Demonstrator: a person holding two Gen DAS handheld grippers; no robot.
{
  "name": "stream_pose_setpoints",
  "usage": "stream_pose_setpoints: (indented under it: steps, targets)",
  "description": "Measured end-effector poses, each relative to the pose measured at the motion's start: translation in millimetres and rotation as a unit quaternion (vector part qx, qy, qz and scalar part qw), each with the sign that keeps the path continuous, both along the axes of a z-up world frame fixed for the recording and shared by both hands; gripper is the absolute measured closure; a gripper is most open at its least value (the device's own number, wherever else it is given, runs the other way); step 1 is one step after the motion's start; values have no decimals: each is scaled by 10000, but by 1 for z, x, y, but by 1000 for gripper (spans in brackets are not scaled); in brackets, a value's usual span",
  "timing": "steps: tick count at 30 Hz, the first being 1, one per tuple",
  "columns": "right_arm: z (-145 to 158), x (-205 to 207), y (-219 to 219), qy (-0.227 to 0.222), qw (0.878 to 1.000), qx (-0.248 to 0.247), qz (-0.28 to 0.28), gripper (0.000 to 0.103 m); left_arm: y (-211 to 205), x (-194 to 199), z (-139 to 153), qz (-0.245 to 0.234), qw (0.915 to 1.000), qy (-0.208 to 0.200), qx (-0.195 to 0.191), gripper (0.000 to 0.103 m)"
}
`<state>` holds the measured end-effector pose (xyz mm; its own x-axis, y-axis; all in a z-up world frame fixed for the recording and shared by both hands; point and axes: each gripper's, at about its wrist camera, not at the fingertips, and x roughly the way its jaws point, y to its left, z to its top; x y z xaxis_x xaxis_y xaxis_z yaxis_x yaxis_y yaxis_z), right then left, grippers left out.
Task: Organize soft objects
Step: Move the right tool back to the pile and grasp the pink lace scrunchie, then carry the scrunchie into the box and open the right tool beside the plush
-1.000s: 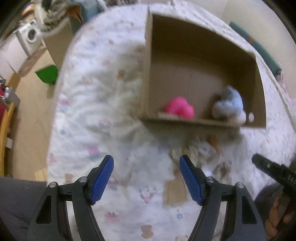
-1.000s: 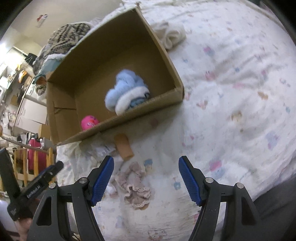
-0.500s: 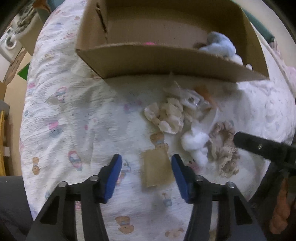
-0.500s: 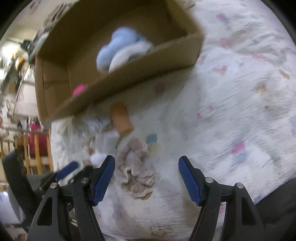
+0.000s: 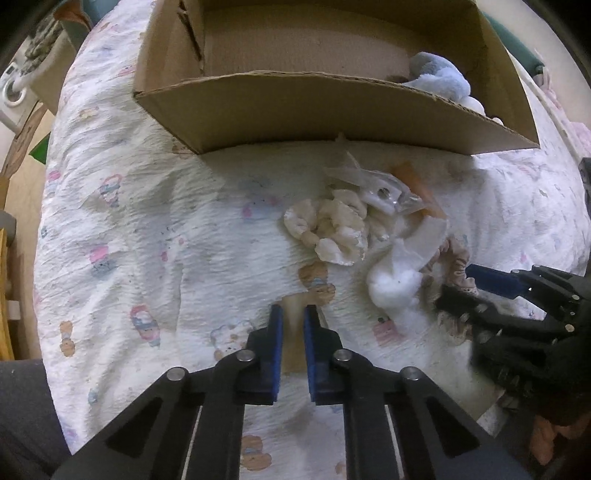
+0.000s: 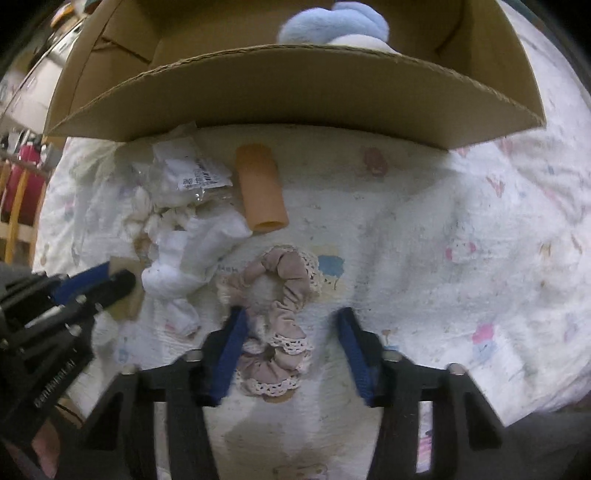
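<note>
Both tools down on the bed in front of the box

Left tool (image 5: 292, 321) has its blue pads drawn narrow, clamped on a flat tan cloth piece (image 5: 294, 314) lying on the printed bedsheet (image 5: 147, 229). Right tool (image 6: 291, 325) is spread wide, pads either side of a dusty-pink lace scrunchie (image 6: 284, 295); left pad touching its edge, right pad apart from it, nothing gripped.

Cardboard box (image 5: 332, 107) sits on the sheet just behind the pile, open top. Blue plush (image 6: 332, 26) inside, against the right end of the near wall.

Loose pile between box and tools: cream scrunchie (image 5: 328, 232), white sock (image 6: 192, 258) just left of the pink one, clear plastic packet with label (image 6: 192, 173) near the box wall, orange tube (image 6: 260, 192) lying beside the packet, open end toward the tools.

From the left wrist view, the right tool comes in low from the right, tips at the pink scrunchie. From the right wrist view, the left tool sits at the left, tips on the tan piece beside the sock
</note>
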<state>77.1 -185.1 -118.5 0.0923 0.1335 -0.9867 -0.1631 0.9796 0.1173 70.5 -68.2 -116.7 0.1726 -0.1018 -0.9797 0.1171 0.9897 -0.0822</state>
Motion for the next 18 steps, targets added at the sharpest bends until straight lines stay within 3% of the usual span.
stream_pose_setpoints:
  steps: [1, 3, 6, 9, 11, 18]
  targets:
    - [1, 0, -1, -16, 10000, 24, -43, 83, 5, 0, 1, 54, 10000, -7, 44, 95]
    - [1, 1, -11, -10, 9997, -71, -214, 94, 20, 2, -1, 225, 9997, 4, 129, 95]
    - [6, 3, -24, 0, 9987, 82, -496, 95, 36, 4, 0, 454, 9990, 35, 13, 96]
    - [18, 1, -36, -154, 9970, 241, -722, 95, 43, 0, 9, 499, 9985, -148, 153, 96]
    - [31, -2, -44, -320, 9947, 493, -849, 95, 52, -4, 19, 649, 9975, -260, -58, 96]
    - [75, -15, -61, -892, 9846, 1113, -1015, 95, 71, -25, 67, 842, 9897, -1127, -276, 96]
